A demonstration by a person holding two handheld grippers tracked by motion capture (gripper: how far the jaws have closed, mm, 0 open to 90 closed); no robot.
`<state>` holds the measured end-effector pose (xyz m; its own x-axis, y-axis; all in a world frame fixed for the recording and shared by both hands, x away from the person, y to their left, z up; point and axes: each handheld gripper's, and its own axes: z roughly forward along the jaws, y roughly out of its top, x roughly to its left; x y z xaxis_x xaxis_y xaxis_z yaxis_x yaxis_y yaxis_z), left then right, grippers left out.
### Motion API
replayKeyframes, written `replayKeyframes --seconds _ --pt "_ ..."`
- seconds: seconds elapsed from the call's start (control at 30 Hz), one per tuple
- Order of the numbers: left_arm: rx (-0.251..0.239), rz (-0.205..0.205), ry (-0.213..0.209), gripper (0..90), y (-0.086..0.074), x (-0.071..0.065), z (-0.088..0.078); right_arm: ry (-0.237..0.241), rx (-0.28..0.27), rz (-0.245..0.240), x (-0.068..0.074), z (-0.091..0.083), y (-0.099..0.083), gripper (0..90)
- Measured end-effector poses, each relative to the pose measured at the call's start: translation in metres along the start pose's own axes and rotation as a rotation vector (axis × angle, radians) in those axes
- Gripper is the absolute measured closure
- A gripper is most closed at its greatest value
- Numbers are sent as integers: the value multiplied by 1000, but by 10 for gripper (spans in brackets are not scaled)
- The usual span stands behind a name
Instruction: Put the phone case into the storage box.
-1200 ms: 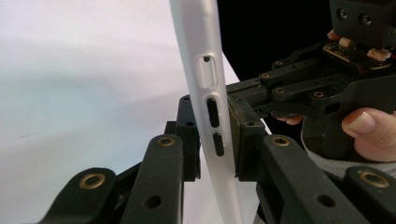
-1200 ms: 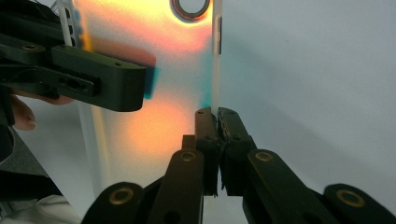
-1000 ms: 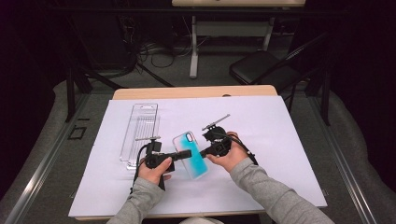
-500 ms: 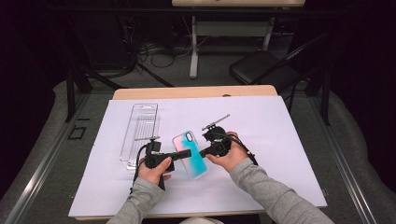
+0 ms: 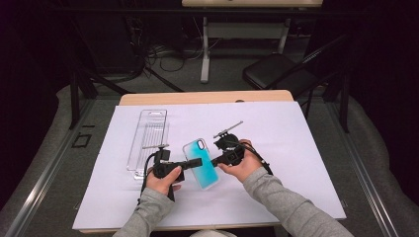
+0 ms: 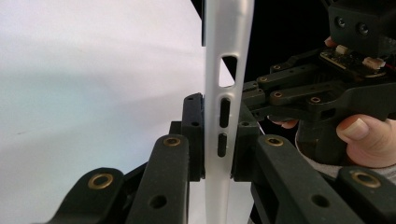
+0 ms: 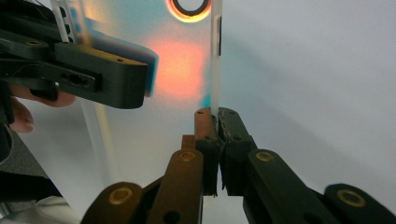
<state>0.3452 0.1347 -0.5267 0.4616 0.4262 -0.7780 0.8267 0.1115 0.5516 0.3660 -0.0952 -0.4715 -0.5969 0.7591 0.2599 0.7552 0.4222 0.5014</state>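
Observation:
A phone case [image 5: 199,157], turquoise fading to pink with a pale translucent rim, is held up between both grippers above the white sheet [image 5: 296,148]. My left gripper [image 5: 195,162] is shut on its left side. In the left gripper view the pads [image 6: 194,135] pinch the rim [image 6: 225,84] beside the button cutouts. My right gripper [image 5: 215,160] is shut on the opposite side. In the right gripper view its jaws [image 7: 217,128] clamp the thin edge of the case [image 7: 177,70], and the left gripper's jaw [image 7: 107,74] lies across the case's far side.
A clear plastic package tray [image 5: 148,140] lies on the sheet left of my hands. The wooden table edge [image 5: 207,97] shows at the back. Beyond it are a dark chair [image 5: 276,74] and cables on the floor.

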Motion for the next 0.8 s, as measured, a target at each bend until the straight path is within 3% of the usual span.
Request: replayKeyframes --seconds 0.8 --pt "2 -15 -11 807 0 1 -1 2 10 -5 0 -1 0 873"
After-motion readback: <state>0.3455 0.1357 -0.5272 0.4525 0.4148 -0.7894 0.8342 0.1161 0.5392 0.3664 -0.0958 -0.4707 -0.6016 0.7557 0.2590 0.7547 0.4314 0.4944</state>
